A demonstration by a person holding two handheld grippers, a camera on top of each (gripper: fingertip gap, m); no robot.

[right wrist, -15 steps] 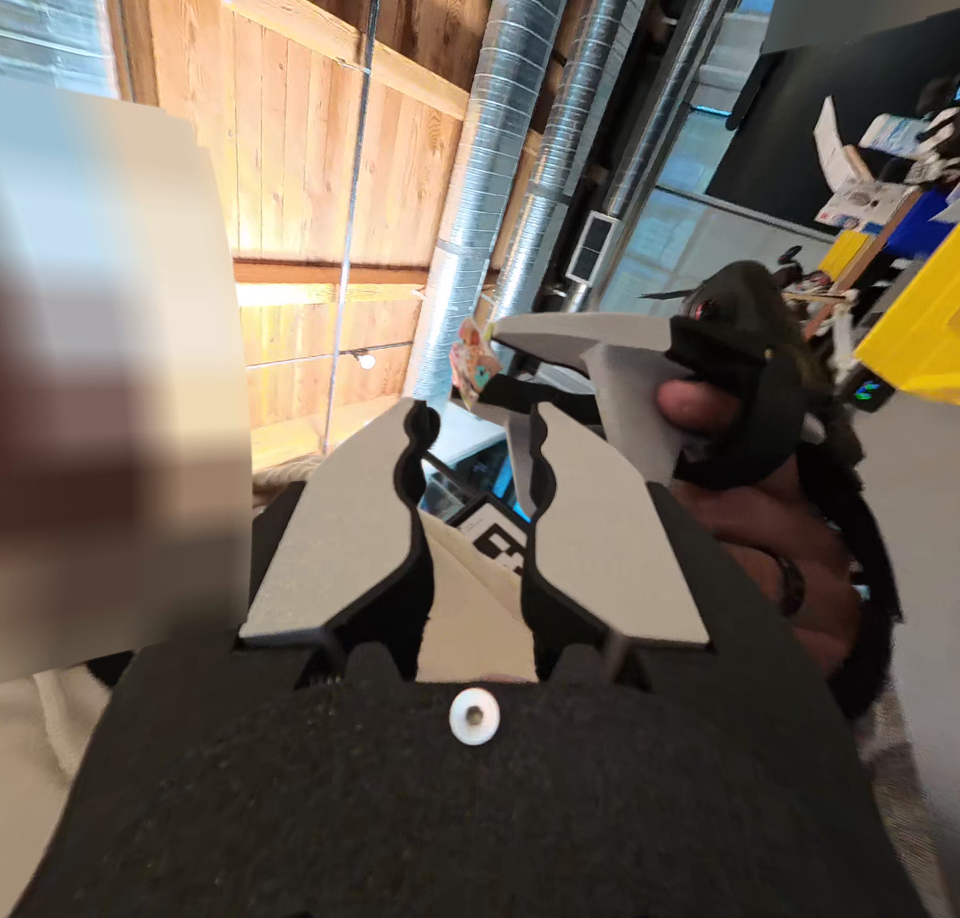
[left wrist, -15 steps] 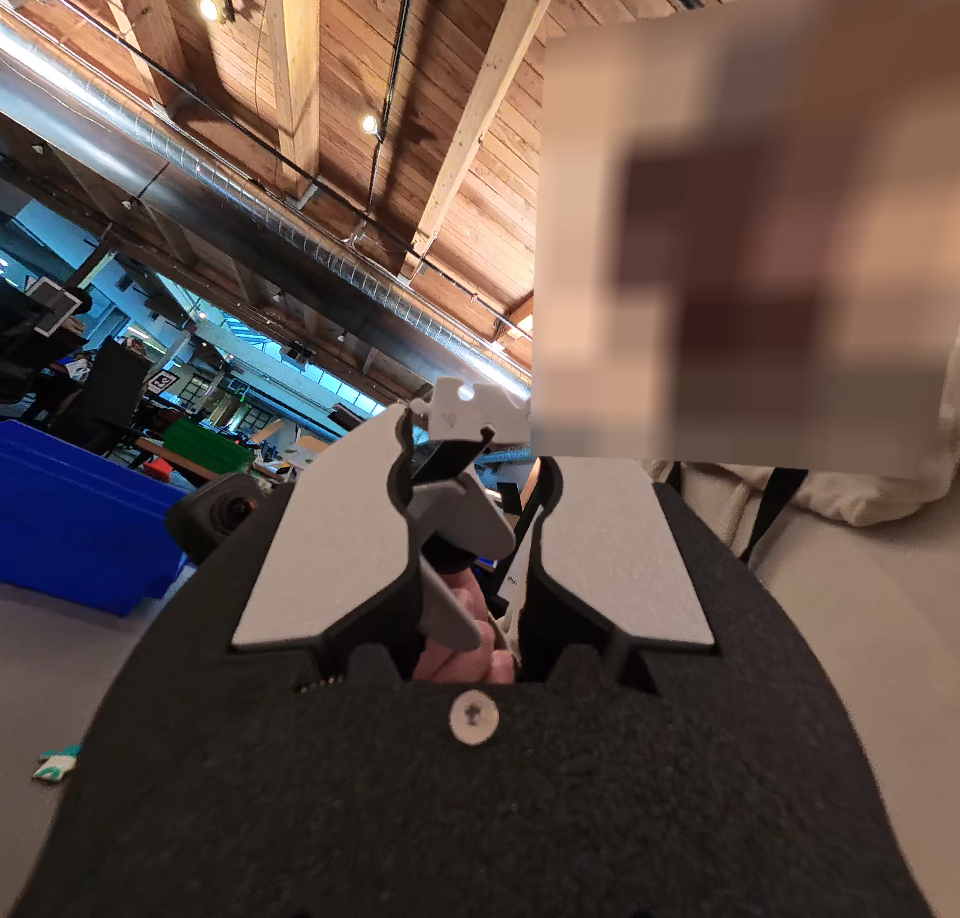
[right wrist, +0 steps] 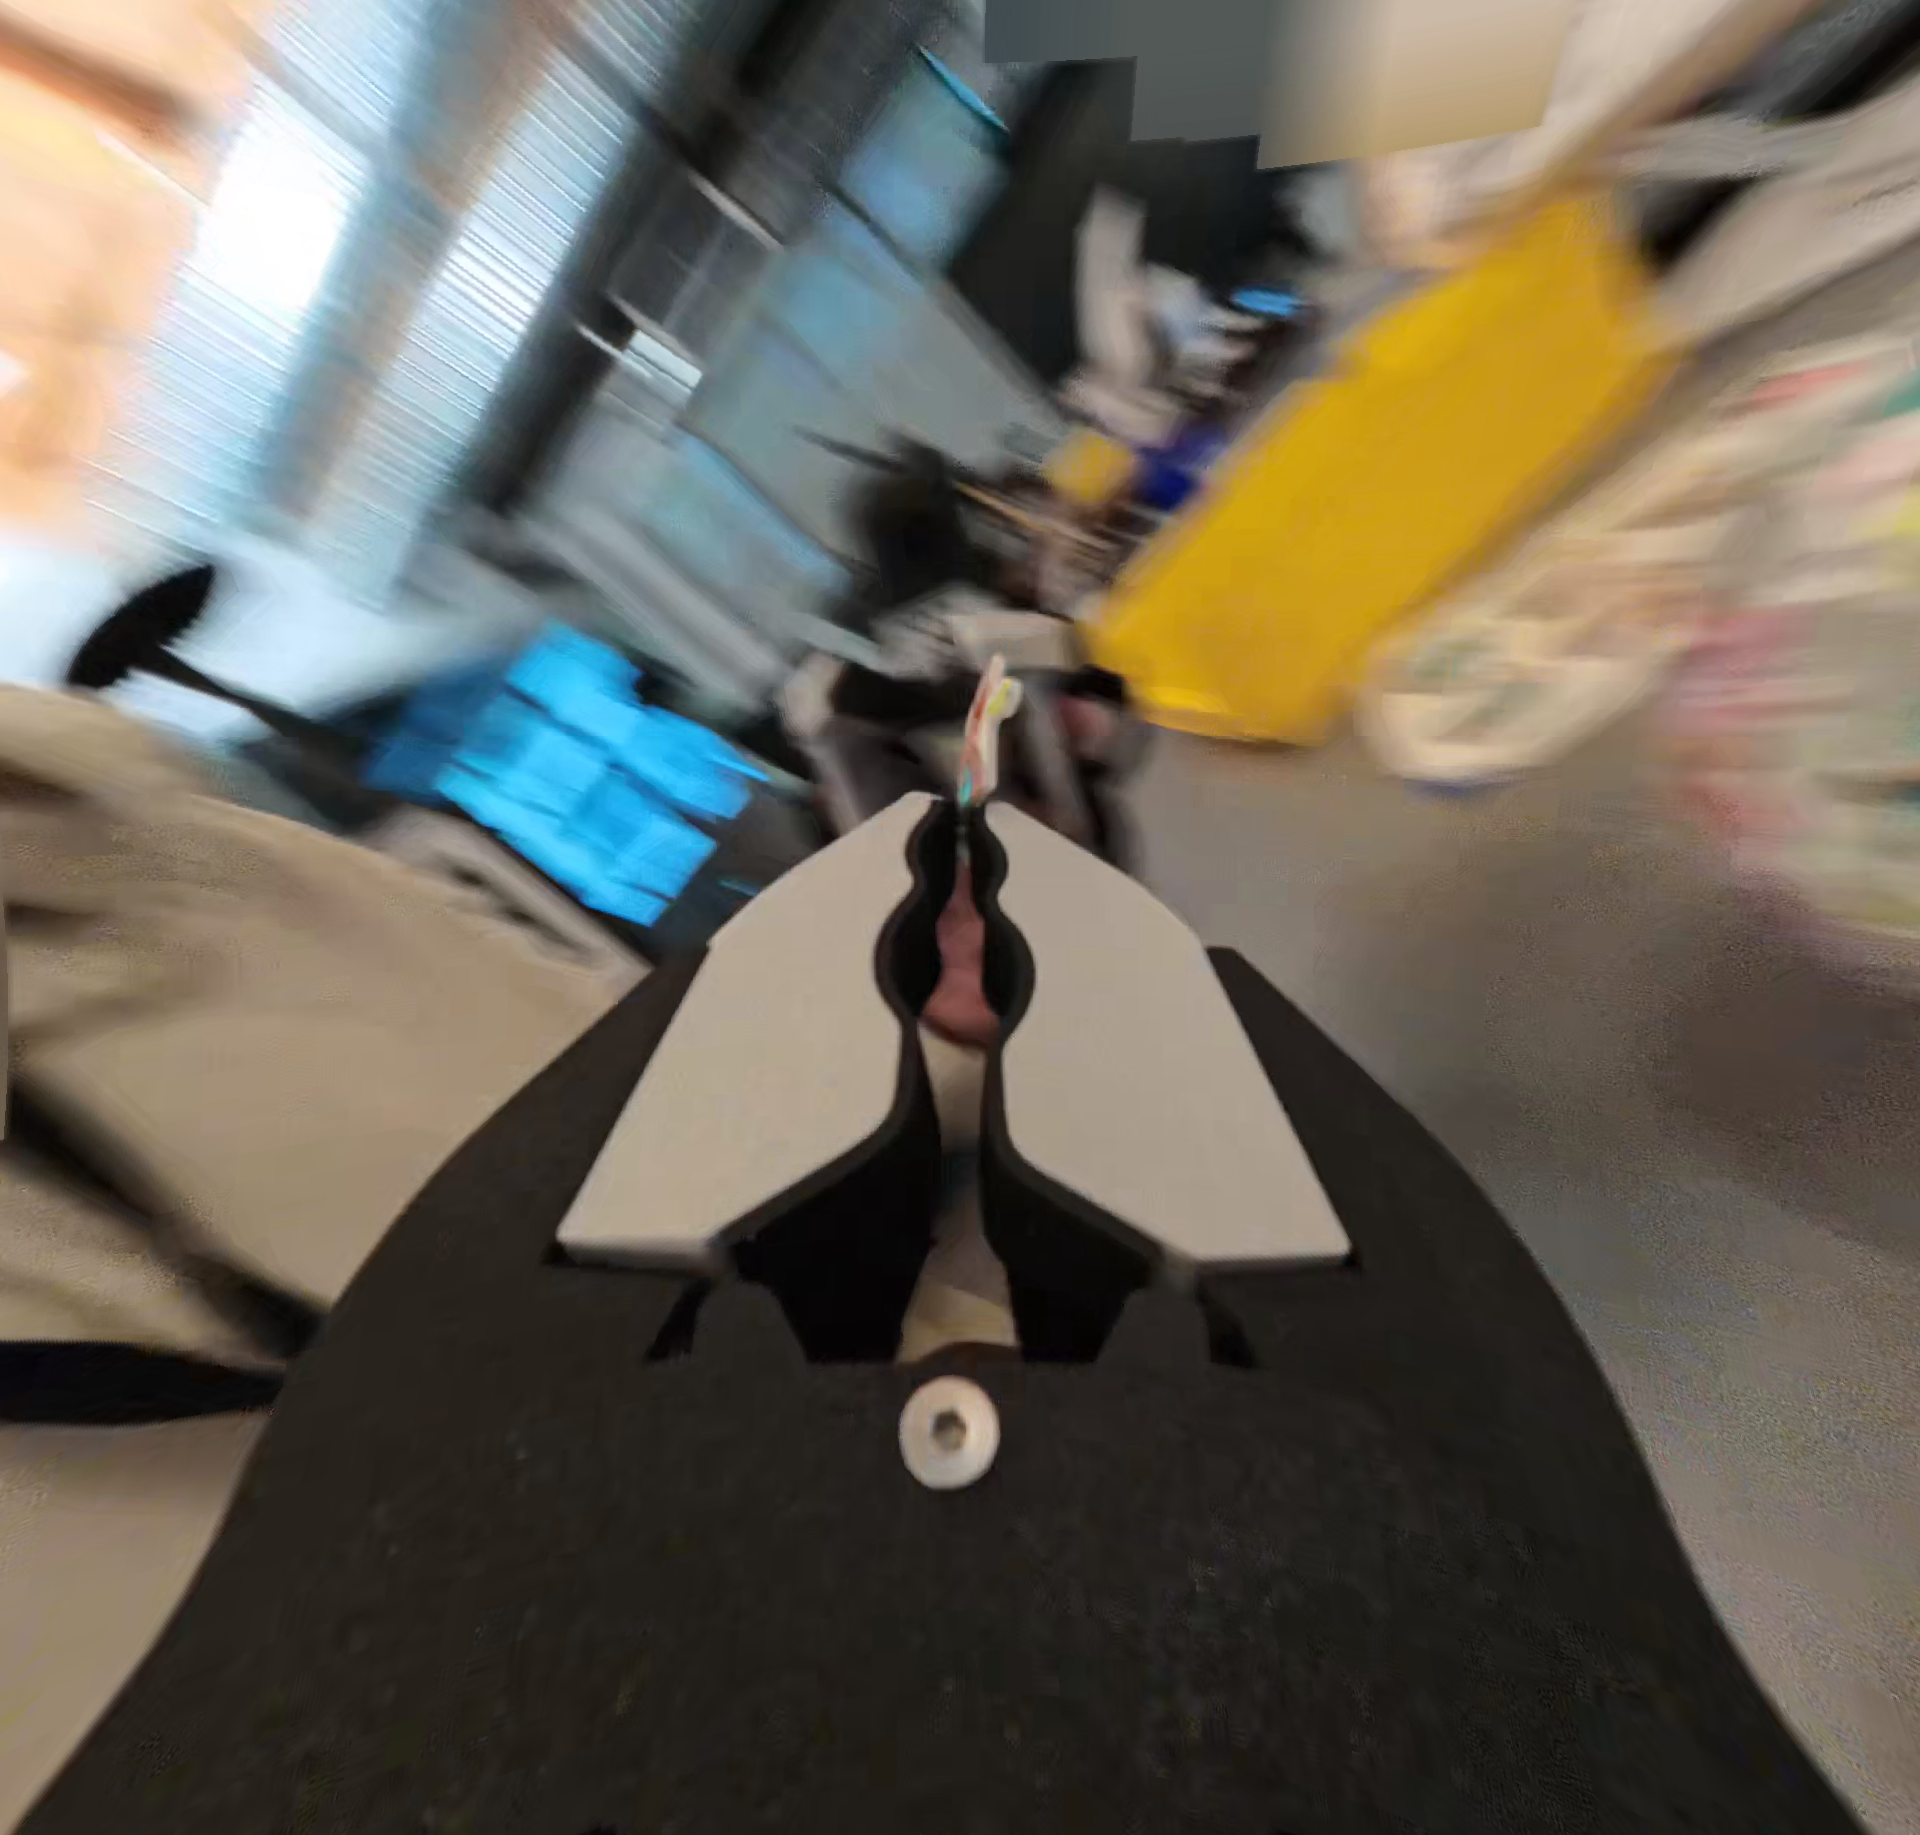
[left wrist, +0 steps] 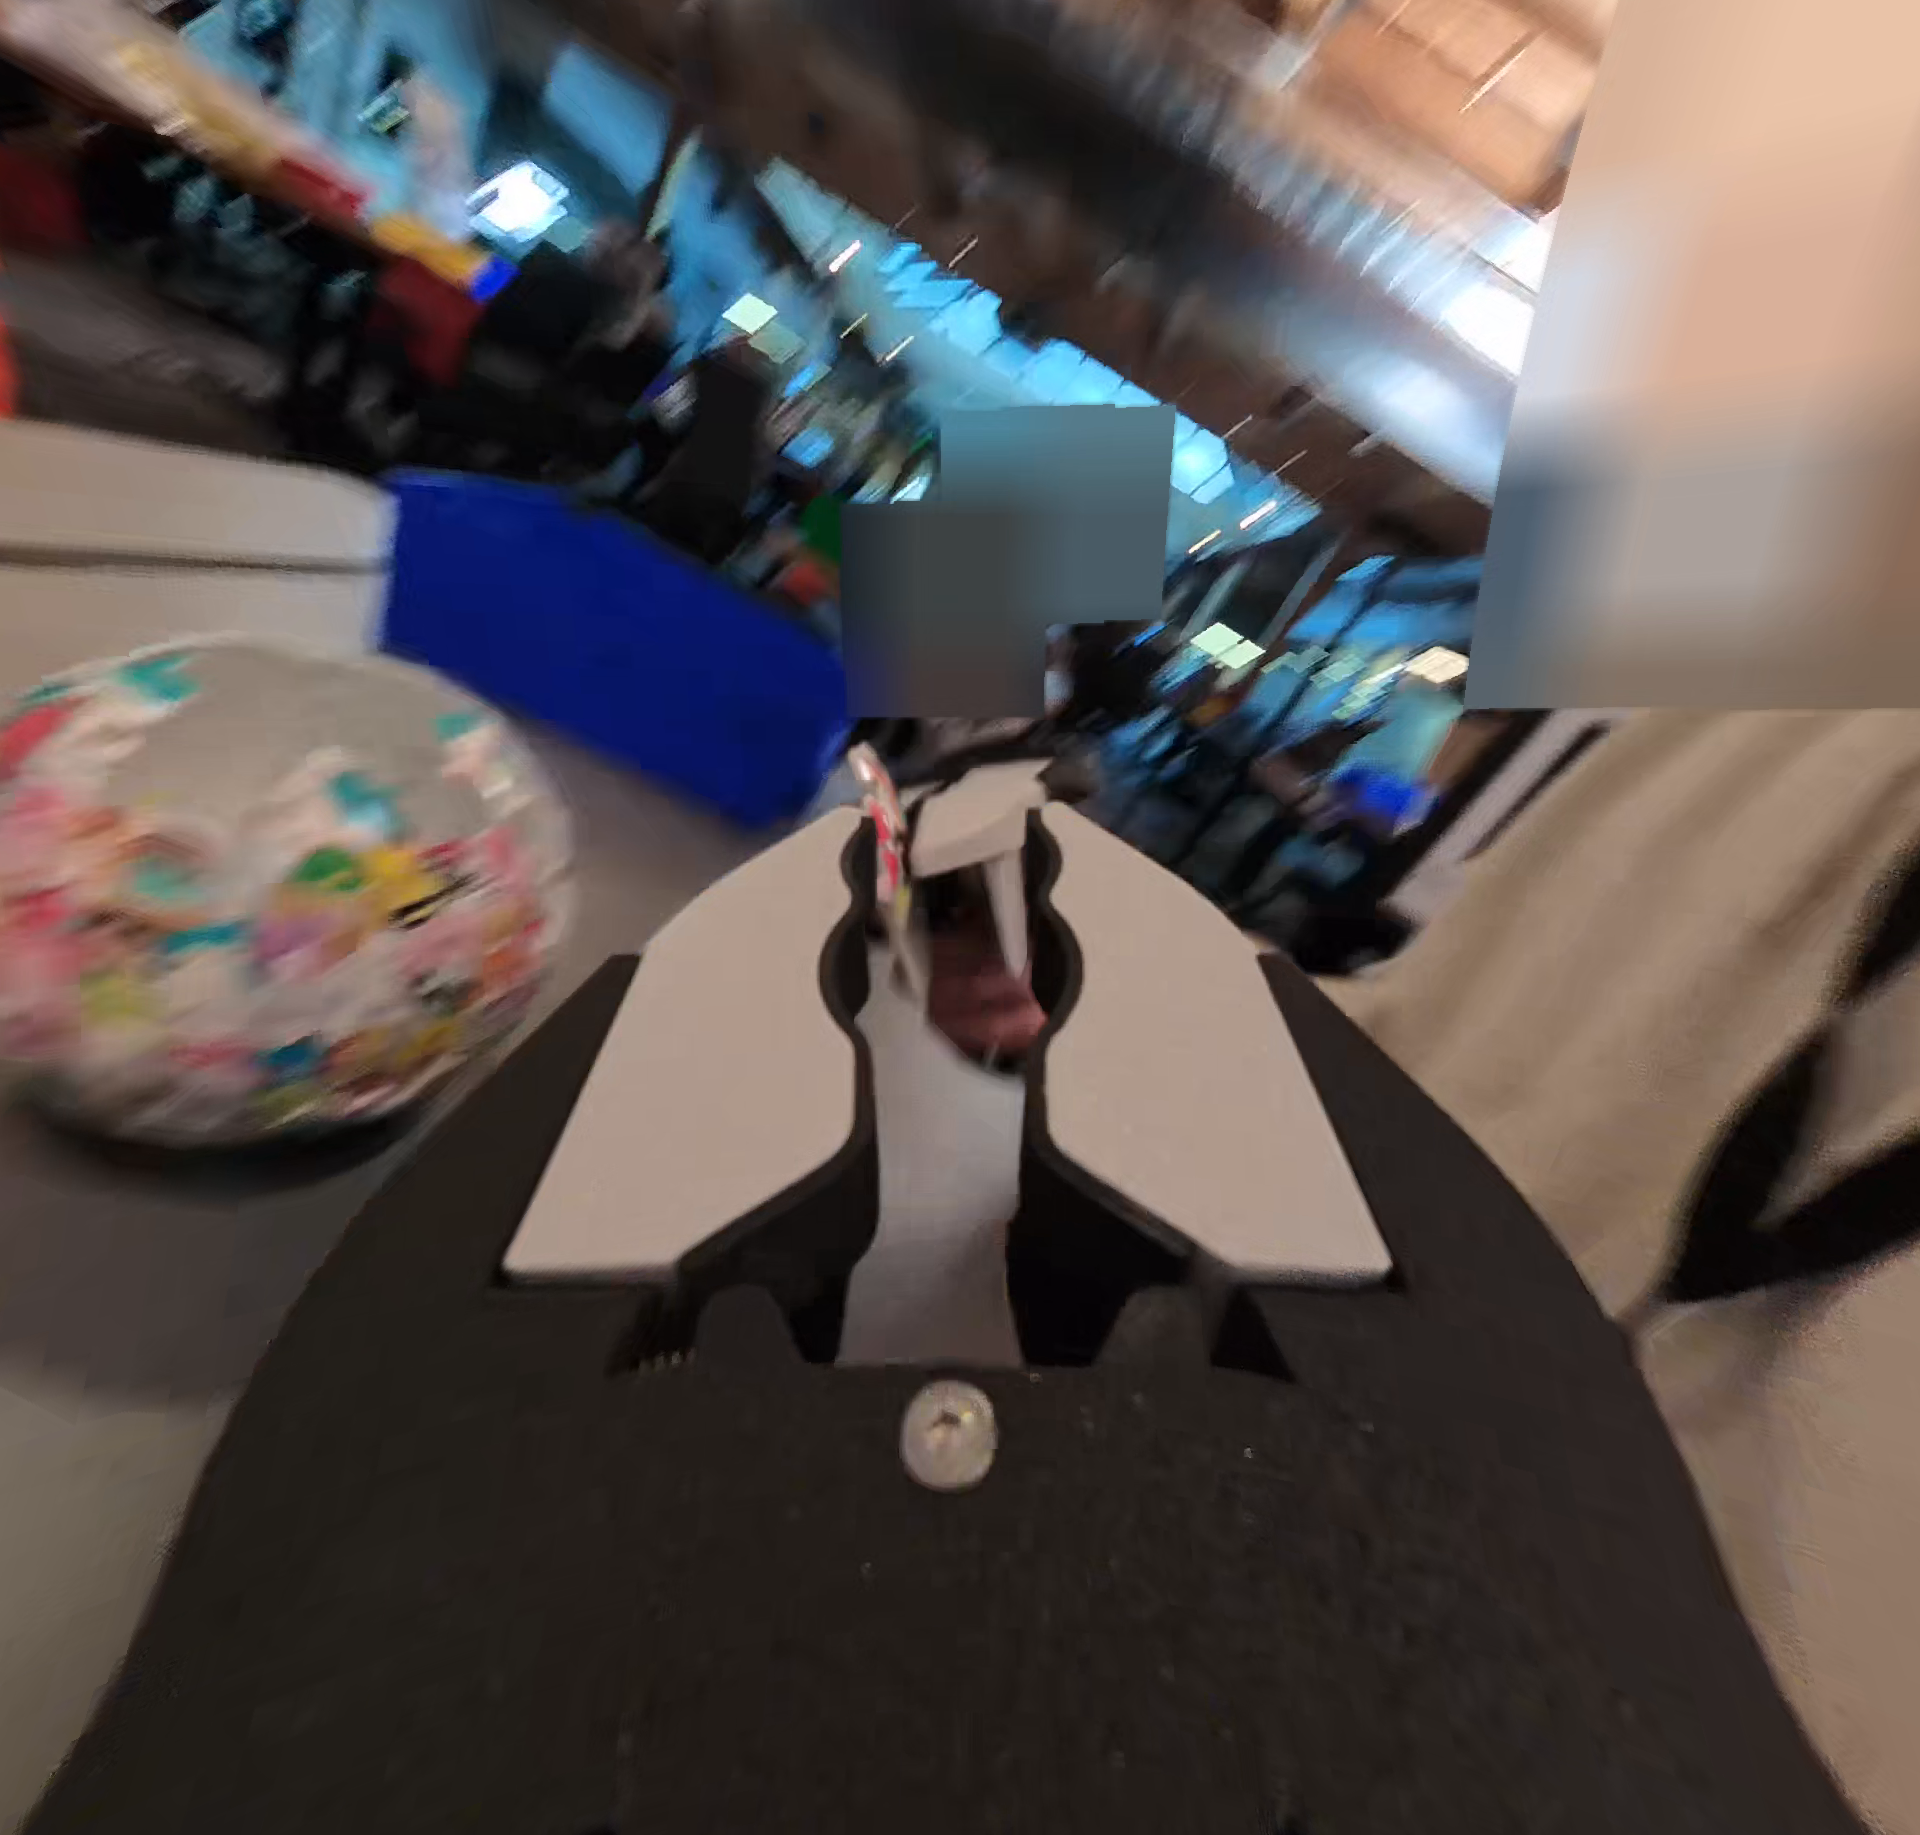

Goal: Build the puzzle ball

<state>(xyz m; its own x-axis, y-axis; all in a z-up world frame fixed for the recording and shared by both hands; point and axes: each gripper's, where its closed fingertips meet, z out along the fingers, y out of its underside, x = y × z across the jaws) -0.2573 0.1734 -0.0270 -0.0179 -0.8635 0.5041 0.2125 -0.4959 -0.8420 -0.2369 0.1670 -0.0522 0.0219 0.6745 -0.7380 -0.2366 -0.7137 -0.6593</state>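
Grey tabletop [left wrist: 135,1297] runs under both views, with open room on it to the left of my left gripper [left wrist: 945,829] and to the right of my right gripper [right wrist: 966,806].

Nearest, left wrist view: my left gripper's fingers stand parted. A puzzle piece [left wrist: 889,855] stands edge-on just inside the left-hand finger. I cannot tell whether it touches that finger. Pale grey fingers of the other tool reach into the same gap from beyond. A person's beige garment [left wrist: 1662,1006] closes off the right side.

Nearest, right wrist view: my right gripper's fingers are drawn almost together and pinch the puzzle piece [right wrist: 983,736] by its lower edge, so that it sticks up past the tips. The beige garment [right wrist: 229,954] fills the near left.

Middle distance: the puzzle ball [left wrist: 249,892], many-coloured and part grey, sits on the table well to the left of the left gripper. Its left side is cut off by the frame. Behind it lies a blue bin [left wrist: 603,622], and in the right wrist view a yellow bin [right wrist: 1382,497].

Farthest: the workshop behind is smeared throughout and I cannot make out its shelves and fittings. A colourful patch at the right edge of the right wrist view is too smeared to name.
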